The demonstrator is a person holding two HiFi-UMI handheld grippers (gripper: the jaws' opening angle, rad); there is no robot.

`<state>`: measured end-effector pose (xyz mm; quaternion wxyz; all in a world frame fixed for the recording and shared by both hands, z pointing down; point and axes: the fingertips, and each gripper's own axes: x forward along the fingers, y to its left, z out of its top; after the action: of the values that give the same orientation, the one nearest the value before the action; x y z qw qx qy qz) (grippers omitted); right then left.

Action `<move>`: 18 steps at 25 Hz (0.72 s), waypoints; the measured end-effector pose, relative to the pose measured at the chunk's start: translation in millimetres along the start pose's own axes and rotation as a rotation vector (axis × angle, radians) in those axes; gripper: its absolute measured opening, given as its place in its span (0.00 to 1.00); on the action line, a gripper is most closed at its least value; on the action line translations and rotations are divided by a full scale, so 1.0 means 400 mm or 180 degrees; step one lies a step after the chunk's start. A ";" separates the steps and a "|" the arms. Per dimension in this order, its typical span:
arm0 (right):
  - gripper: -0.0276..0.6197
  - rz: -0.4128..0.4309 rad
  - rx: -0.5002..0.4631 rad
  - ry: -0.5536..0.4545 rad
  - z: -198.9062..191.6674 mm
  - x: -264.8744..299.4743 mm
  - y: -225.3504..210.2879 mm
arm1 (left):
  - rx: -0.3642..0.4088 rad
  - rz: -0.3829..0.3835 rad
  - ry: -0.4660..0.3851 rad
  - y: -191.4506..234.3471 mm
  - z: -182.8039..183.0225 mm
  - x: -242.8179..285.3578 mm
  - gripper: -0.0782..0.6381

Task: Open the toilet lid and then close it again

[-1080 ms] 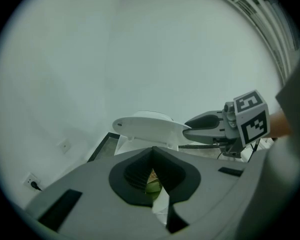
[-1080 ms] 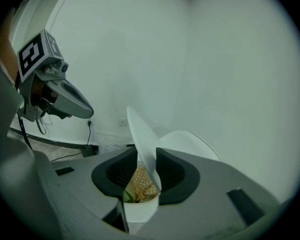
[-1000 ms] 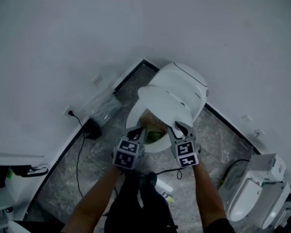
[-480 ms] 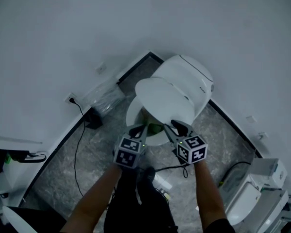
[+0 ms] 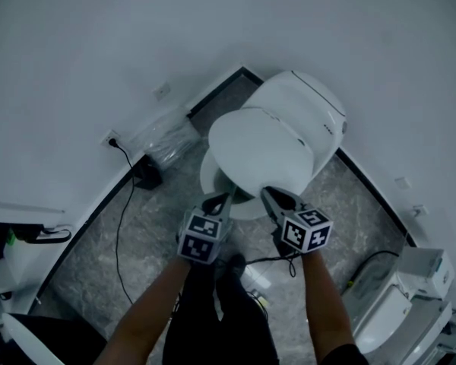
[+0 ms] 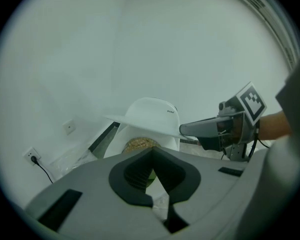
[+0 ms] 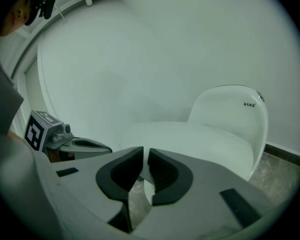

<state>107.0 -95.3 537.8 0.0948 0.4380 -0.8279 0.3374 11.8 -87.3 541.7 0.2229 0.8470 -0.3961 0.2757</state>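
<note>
A grey, marbled stone floor (image 5: pixel 91 272) fills a corner between white walls. A white toilet (image 5: pixel 308 105) stands in the corner. To its left, by the wall, lies crumpled clear plastic wrap (image 5: pixel 167 139). A small black box (image 5: pixel 147 175) sits just beside the wrap, and a black cable (image 5: pixel 119 226) trails across the floor. A second white toilet (image 5: pixel 387 314) stands at lower right. The person's dark shoes (image 5: pixel 232 268) stand near the corner toilet.

White oval lid (image 5: pixel 262 152) hangs part-lowered, tilted over the white toilet (image 5: pixel 308 105) in the far corner; bowl rim (image 5: pixel 210 182) shows at its left
</note>
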 end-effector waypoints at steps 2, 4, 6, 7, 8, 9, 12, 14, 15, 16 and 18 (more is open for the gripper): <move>0.10 -0.0015 0.0018 0.0001 -0.017 0.008 -0.002 | -0.0005 -0.0002 0.0017 0.002 -0.018 0.008 0.12; 0.07 -0.0012 0.0012 0.0005 -0.036 0.016 0.002 | -0.0010 -0.0004 0.0030 0.005 -0.034 0.015 0.12; 0.07 -0.0008 0.0008 0.0011 -0.056 0.022 0.006 | -0.0021 -0.0002 0.0038 0.006 -0.050 0.021 0.12; 0.07 -0.0009 0.0012 0.0014 -0.065 0.026 0.006 | -0.0030 0.0000 0.0039 0.007 -0.058 0.024 0.12; 0.07 -0.0011 0.0016 0.0020 -0.074 0.031 0.006 | -0.0042 0.0004 0.0038 0.010 -0.065 0.026 0.12; 0.07 -0.0011 0.0019 0.0030 -0.083 0.036 0.006 | -0.0056 0.0010 0.0037 0.013 -0.073 0.028 0.12; 0.06 0.0003 0.0024 0.0085 -0.117 0.051 0.009 | -0.0108 0.0030 0.0059 0.022 -0.109 0.032 0.12; 0.06 -0.0001 0.0024 0.0128 -0.143 0.062 0.008 | -0.0141 0.0040 0.0086 0.027 -0.135 0.035 0.12; 0.06 -0.0013 0.0026 0.0147 -0.154 0.068 0.006 | -0.0155 0.0044 0.0097 0.030 -0.146 0.037 0.12; 0.06 -0.0028 0.0028 0.0167 -0.164 0.076 0.004 | -0.0168 0.0047 0.0108 0.034 -0.157 0.038 0.12; 0.06 -0.0065 0.0037 0.0218 -0.185 0.090 0.002 | -0.0205 0.0052 0.0130 0.042 -0.179 0.039 0.12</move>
<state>74.8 -71.3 609.7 0.1240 0.4351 -0.8177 0.3559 -14.1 -63.1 607.9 0.2559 0.8304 -0.4070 0.2818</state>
